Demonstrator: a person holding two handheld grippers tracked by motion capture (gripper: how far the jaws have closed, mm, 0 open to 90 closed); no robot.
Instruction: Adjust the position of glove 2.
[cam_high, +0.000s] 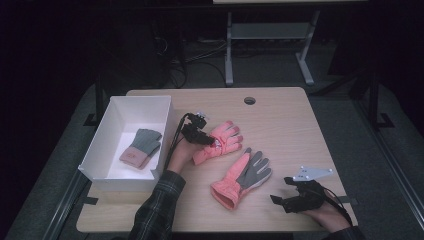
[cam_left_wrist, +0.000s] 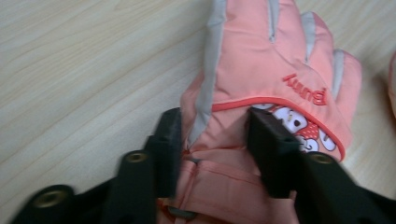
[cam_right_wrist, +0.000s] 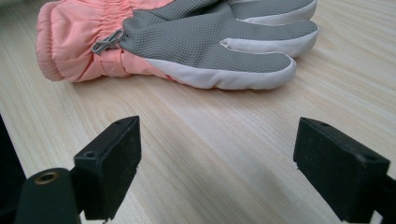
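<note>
Three gloves: two pink ski gloves on the table (cam_high: 280, 125), one grey-pink knit glove (cam_high: 141, 148) in the white box (cam_high: 112, 117). The left gripper (cam_high: 204, 137) pinches the back-up glove (cam_left_wrist: 275, 70) between its fingers (cam_left_wrist: 273, 149); the right gripper (cam_high: 287, 200), fingers wide, faces the palm-up glove (cam_right_wrist: 196, 42)

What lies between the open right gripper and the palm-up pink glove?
Bare wooden table: the right gripper view shows nothing between the right gripper and the palm-up pink glove, and the high view agrees.
</note>
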